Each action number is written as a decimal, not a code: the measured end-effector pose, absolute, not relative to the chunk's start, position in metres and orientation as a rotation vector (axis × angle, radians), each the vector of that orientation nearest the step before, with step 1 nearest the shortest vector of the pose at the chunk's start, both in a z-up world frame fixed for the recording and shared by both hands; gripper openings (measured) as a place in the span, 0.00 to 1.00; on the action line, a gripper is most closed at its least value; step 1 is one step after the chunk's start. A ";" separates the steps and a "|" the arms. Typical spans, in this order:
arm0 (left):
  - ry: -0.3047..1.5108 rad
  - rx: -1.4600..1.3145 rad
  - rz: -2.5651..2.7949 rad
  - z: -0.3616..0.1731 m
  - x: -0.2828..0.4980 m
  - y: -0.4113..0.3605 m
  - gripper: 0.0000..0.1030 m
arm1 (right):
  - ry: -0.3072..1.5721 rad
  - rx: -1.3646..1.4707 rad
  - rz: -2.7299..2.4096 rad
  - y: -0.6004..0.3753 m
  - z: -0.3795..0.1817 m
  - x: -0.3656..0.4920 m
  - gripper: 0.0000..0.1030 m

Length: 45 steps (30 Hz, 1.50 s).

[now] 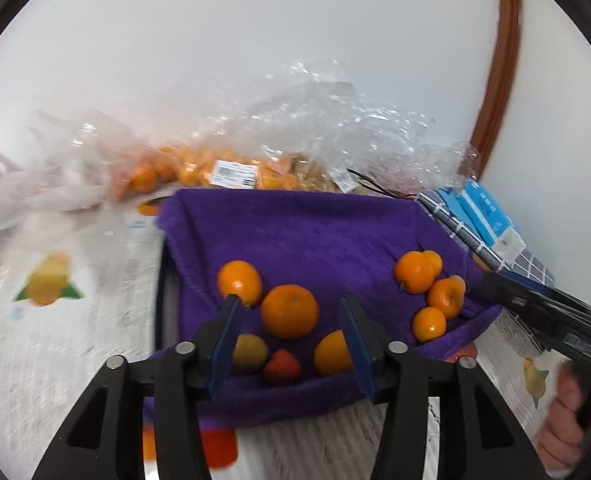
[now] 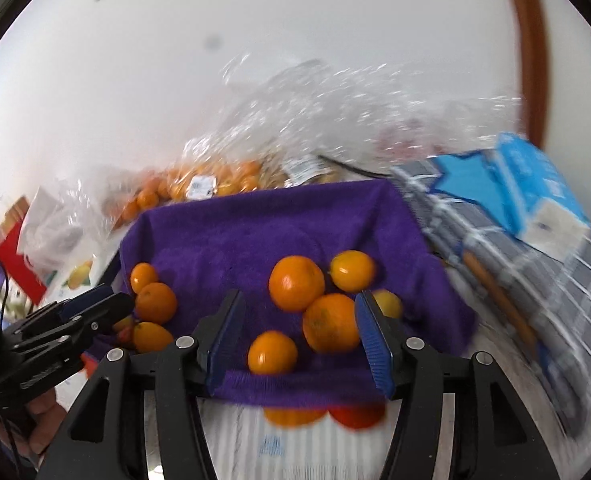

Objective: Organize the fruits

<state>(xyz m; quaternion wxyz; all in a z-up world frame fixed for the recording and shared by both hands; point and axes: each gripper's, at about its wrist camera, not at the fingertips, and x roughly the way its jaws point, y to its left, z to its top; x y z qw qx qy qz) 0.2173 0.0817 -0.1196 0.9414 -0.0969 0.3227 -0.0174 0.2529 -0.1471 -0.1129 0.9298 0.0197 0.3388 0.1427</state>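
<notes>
Left wrist view: left gripper (image 1: 291,332) is hovering wide open, holding nothing, over oranges (image 1: 290,311) lying on a purple towel (image 1: 303,232).
Right wrist view: right gripper (image 2: 301,334) is gaping empty above oranges (image 2: 296,282); bagged oranges (image 2: 215,180) are sitting behind the towel.

Both grippers: left gripper (image 1: 291,344), right gripper (image 2: 299,340) w/ black frames, blue ribbed pads, silver screws; bare hand (image 1: 563,424) lower right.

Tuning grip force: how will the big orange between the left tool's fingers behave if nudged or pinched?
The big orange is round and lies loose on the purple towel, so a nudge would probably roll it toward the neighbouring fruit. Its skin looks smooth and glossy, so it may slip between the left tool pads. It looks firm rather than fragile, likely tolerating a moderate pinch.
</notes>
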 end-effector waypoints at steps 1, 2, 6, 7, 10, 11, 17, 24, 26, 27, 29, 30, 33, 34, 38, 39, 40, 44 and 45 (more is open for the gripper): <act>0.658 -0.227 -0.042 -0.114 0.209 0.083 0.49 | 0.693 0.029 0.275 -0.151 -0.103 0.240 0.55; 0.653 -0.247 -0.050 -0.109 0.200 0.084 0.51 | 0.690 0.019 0.263 -0.153 -0.097 0.231 0.56; 0.627 -0.197 0.024 -0.083 0.160 0.072 0.63 | 0.700 -0.016 0.201 -0.165 -0.071 0.190 0.57; 0.621 -0.189 0.027 -0.077 0.152 0.068 0.69 | 0.696 -0.017 0.188 -0.168 -0.066 0.180 0.57; 0.603 -0.174 0.038 -0.056 0.121 0.056 0.80 | 0.655 -0.032 0.155 -0.179 -0.049 0.142 0.79; 0.598 -0.169 0.045 -0.050 0.110 0.052 0.81 | 0.637 -0.032 0.155 -0.182 -0.045 0.131 0.87; 0.628 -0.132 0.095 -0.036 0.074 0.035 0.86 | 0.589 -0.045 0.155 -0.189 -0.027 0.075 0.93; 0.587 -0.193 0.084 -0.022 0.042 0.035 0.86 | 0.598 0.025 0.173 -0.198 -0.018 0.045 0.93; 0.572 -0.182 0.104 -0.018 0.037 0.035 0.86 | 0.602 0.031 0.159 -0.198 -0.018 0.039 0.93; 0.569 -0.169 0.119 -0.016 0.034 0.034 0.86 | 0.608 0.036 0.158 -0.198 -0.019 0.037 0.93; 0.570 -0.152 0.133 -0.015 0.032 0.032 0.86 | 0.615 0.043 0.169 -0.196 -0.020 0.034 0.93; 0.572 -0.145 0.127 -0.015 0.031 0.030 0.86 | 0.614 0.044 0.170 -0.195 -0.020 0.031 0.93; 0.580 -0.142 0.118 -0.017 0.030 0.028 0.86 | 0.609 0.040 0.174 -0.193 -0.020 0.028 0.93; 0.582 -0.143 0.118 -0.017 0.030 0.028 0.86 | 0.607 0.036 0.174 -0.192 -0.019 0.027 0.93; 0.595 -0.155 0.109 -0.021 0.030 0.028 0.86 | 0.600 0.005 0.149 -0.188 -0.018 0.023 0.93; 0.597 -0.156 0.106 -0.021 0.031 0.028 0.86 | 0.602 0.004 0.148 -0.188 -0.018 0.023 0.93; 0.600 -0.157 0.103 -0.022 0.032 0.028 0.86 | 0.604 0.007 0.149 -0.188 -0.018 0.022 0.93; 0.597 -0.156 0.097 -0.021 0.032 0.027 0.86 | 0.610 0.008 0.145 -0.189 -0.019 0.022 0.93; 0.596 -0.155 0.096 -0.021 0.032 0.026 0.86 | 0.608 0.005 0.142 -0.189 -0.019 0.021 0.93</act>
